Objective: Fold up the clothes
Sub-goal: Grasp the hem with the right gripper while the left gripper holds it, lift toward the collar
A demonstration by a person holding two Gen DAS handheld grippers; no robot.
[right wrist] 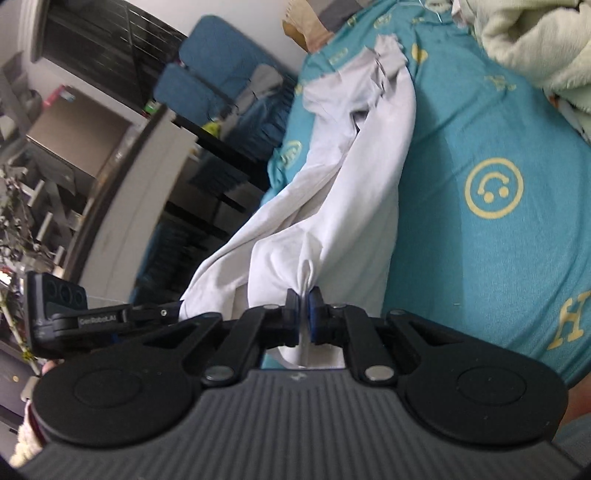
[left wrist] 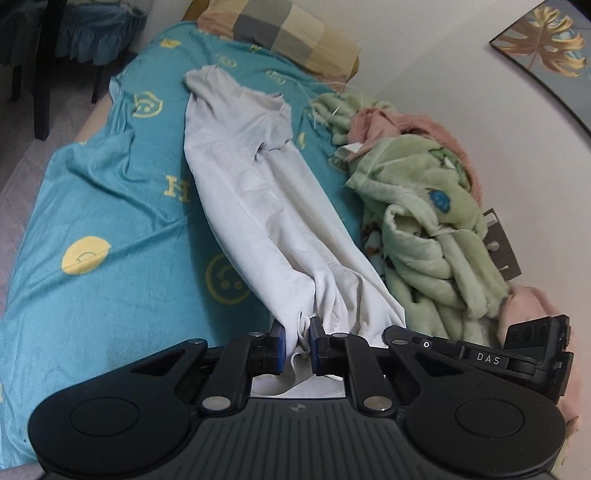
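Note:
A long white garment lies stretched along the teal bedsheet, its far end crumpled near the pillow. My left gripper is shut on a bunched bit of the garment's near edge, lifting it off the bed. In the right wrist view the same white garment hangs in folds from my right gripper, whose blue pads pinch a gathered tip of the cloth. The two grippers hold the near end side by side, and the black housing of the other tool shows at the right.
A heap of green fleece blanket and pink fabric lies along the wall on the right of the bed. A checked pillow sits at the head. Dark chair legs and blue chairs stand beside the bed.

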